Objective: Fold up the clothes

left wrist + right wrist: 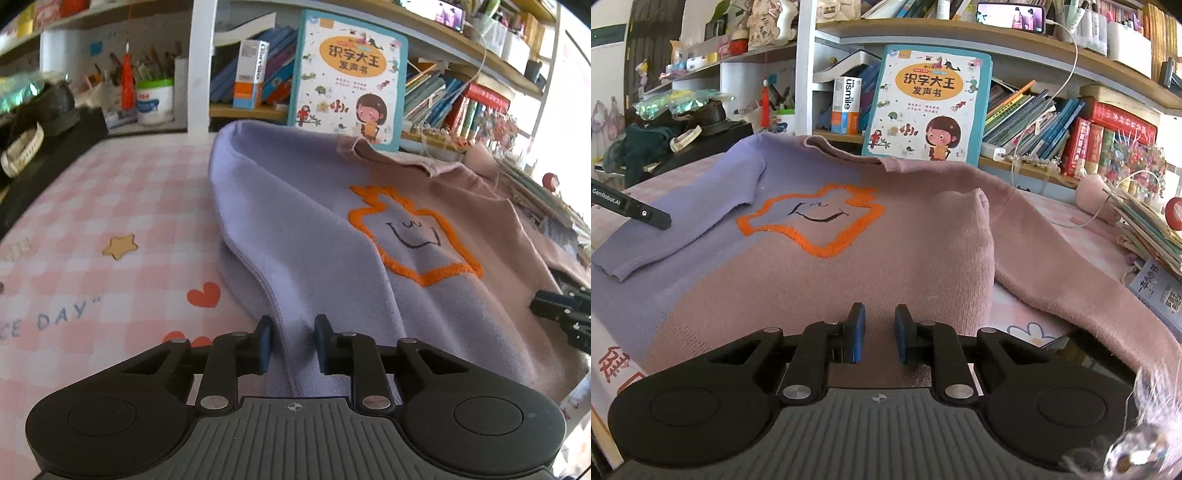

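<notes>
A sweater, half lilac and half dusty pink with an orange outlined star face, lies flat on the table [424, 236] [820, 218]. Its lilac sleeve [266, 229] is folded across the body, cuff toward me. My left gripper [293, 343] is open, its blue pads either side of the lilac sleeve's cuff end. My right gripper [879, 338] is open and empty above the pink hem. The pink sleeve [1052, 266] stretches out to the right. The left gripper's tip shows in the right wrist view [650, 218]; the right gripper's tip shows in the left wrist view [561, 314].
The table has a pink checked cover [110, 206]. Behind stand shelves with books and a large children's book [927, 107] leaning upright. Black items and a band [37, 122] lie at the left. Stacked books [1145, 229] and a cable crowd the right.
</notes>
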A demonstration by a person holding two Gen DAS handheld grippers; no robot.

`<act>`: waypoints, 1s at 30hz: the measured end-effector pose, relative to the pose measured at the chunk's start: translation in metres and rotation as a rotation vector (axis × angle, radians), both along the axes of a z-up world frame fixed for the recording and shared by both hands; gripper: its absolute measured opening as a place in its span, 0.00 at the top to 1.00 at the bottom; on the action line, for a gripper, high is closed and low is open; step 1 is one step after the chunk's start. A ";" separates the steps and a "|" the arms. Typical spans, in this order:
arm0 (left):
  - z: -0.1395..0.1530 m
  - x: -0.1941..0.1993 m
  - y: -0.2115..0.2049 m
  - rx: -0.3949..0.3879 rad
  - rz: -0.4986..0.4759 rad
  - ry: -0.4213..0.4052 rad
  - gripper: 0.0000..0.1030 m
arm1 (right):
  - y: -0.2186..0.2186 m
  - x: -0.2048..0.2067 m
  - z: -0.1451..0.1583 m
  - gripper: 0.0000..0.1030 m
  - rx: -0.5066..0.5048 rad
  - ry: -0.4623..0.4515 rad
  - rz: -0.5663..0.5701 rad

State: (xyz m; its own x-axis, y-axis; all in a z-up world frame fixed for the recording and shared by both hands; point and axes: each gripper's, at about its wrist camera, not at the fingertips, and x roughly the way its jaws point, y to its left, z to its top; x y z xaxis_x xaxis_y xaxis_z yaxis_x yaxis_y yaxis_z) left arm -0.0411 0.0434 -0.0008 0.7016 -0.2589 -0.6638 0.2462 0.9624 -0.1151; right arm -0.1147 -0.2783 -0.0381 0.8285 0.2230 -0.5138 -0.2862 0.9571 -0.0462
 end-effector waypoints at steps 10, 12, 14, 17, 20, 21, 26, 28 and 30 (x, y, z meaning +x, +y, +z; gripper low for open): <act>0.013 -0.015 0.008 0.018 0.016 -0.003 0.78 | -0.002 0.000 0.000 0.84 0.009 0.001 0.001; 0.015 -0.017 0.007 0.009 0.007 -0.010 0.78 | -0.002 0.001 0.000 0.84 0.009 0.002 0.001; 0.014 -0.017 0.005 0.018 -0.001 -0.010 0.78 | -0.002 0.000 0.000 0.84 0.009 0.002 0.001; 0.011 -0.014 0.004 0.024 0.000 0.008 0.78 | -0.002 0.000 0.000 0.84 0.009 0.002 0.001; 0.007 -0.010 0.012 -0.022 0.022 0.030 0.79 | -0.002 0.001 0.000 0.84 0.011 0.002 0.001; 0.006 -0.009 0.015 -0.038 0.029 0.038 0.81 | -0.002 0.001 0.000 0.84 0.011 0.002 0.001; 0.001 -0.009 0.016 -0.073 0.020 0.040 0.92 | -0.002 0.001 0.000 0.84 0.011 0.001 0.001; 0.002 -0.009 0.017 -0.077 0.021 0.034 0.97 | -0.003 0.001 0.000 0.84 0.012 0.001 0.002; 0.008 -0.010 0.019 -0.086 0.019 0.006 0.98 | -0.003 0.001 0.000 0.84 0.011 0.001 0.002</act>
